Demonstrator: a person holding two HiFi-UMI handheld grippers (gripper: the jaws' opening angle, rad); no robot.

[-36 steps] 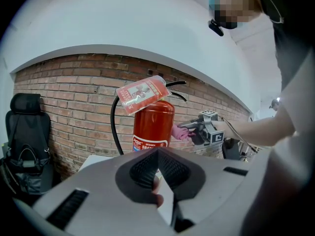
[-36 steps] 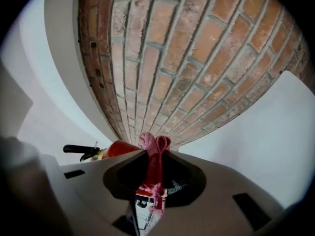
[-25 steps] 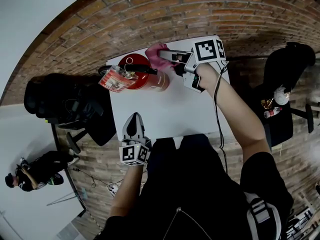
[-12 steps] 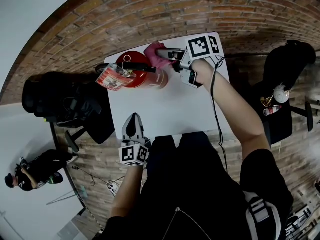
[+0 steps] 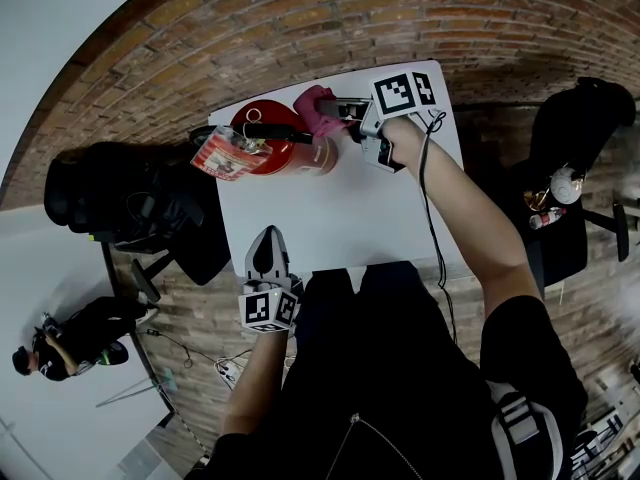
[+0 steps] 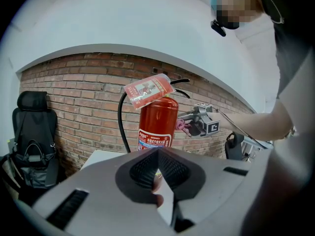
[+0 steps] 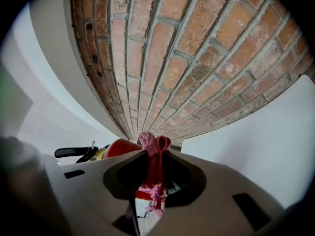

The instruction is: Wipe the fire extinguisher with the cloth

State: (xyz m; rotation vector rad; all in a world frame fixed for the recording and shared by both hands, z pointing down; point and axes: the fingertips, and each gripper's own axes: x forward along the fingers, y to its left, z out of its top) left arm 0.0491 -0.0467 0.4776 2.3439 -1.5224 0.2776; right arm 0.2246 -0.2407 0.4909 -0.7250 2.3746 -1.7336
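Note:
A red fire extinguisher point(image 5: 285, 140) stands upright at the back left of a white table point(image 5: 340, 218), with a black hose, black handle and a red tag point(image 5: 222, 154) hanging from its top. My right gripper point(image 5: 325, 111) is shut on a pink cloth point(image 5: 313, 111) and presses it against the extinguisher's upper right side. In the right gripper view the pink cloth point(image 7: 154, 161) is bunched between the jaws, the red cylinder point(image 7: 120, 148) just behind it. My left gripper point(image 5: 268, 258) hovers shut at the table's near edge, holding nothing; its view faces the extinguisher point(image 6: 157, 124).
A brick wall point(image 5: 330, 23) runs right behind the table. A black office chair point(image 5: 130, 208) with a bag stands to the left, another black chair point(image 5: 580, 138) to the right. A person's legs fill the near side under the table.
My right gripper with the pink cloth has moved left and slightly back, along the extinguisher's side toward its top. The left gripper has stayed put.

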